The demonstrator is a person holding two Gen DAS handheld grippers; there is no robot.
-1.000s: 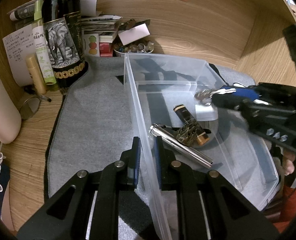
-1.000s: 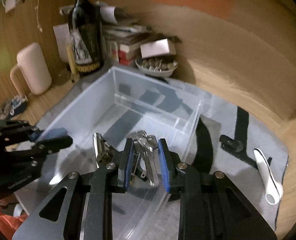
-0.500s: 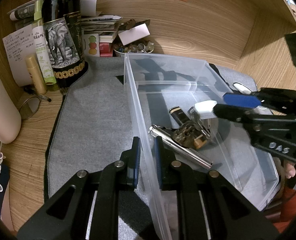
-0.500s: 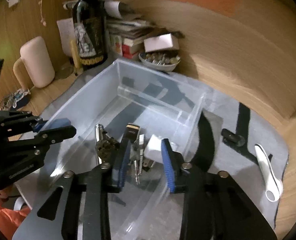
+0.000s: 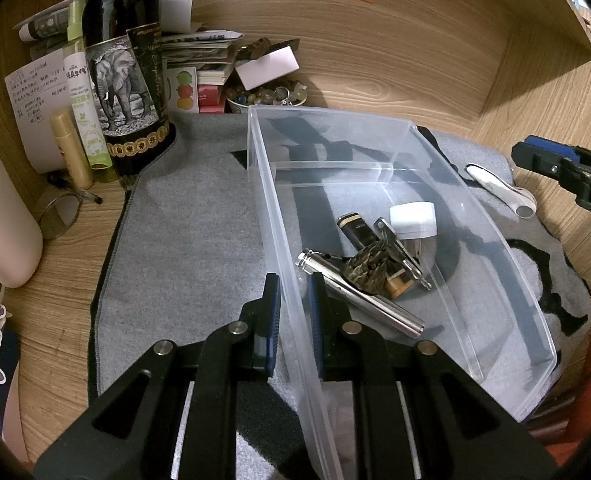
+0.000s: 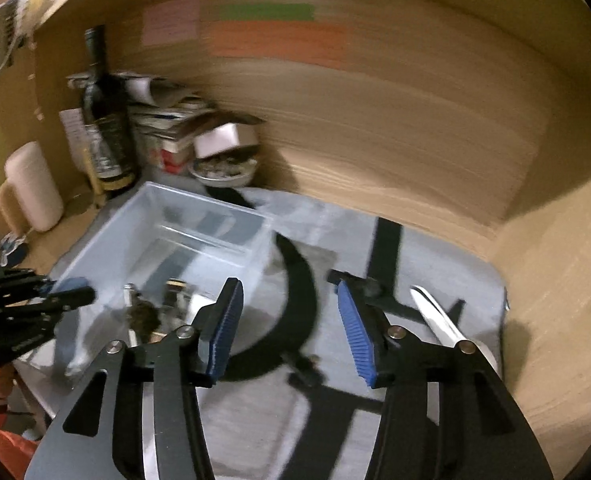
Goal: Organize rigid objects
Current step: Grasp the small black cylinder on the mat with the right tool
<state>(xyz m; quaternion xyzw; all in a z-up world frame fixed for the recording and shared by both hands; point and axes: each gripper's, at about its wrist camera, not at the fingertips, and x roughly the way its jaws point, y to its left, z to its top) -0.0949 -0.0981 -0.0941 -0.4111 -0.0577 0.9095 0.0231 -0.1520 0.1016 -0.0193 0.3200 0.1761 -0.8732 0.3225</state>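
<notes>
Wooden desk, grey mat (image 5: pixel 183 248). Left gripper (image 5: pixel 294 312) clamps clear bin (image 5: pixel 495 240) wall, lower centre. Right gripper (image 6: pixel 287 332) spread wide, holding nothing. White spoon (image 6: pixel 435 316) on mat, right of frame: light, stiff, slick; take mid-handle.

Right wrist view smeared; bin (image 6: pixel 199 236) contents perhaps indistinct, white spoon (image 6: pixel 435 316) half-hidden.

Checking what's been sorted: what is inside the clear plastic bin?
In the clear bin: a white charger, keys, a black-gold lighter, a metal flashlight and a camouflage item hiding whatever lies underneath.
</notes>
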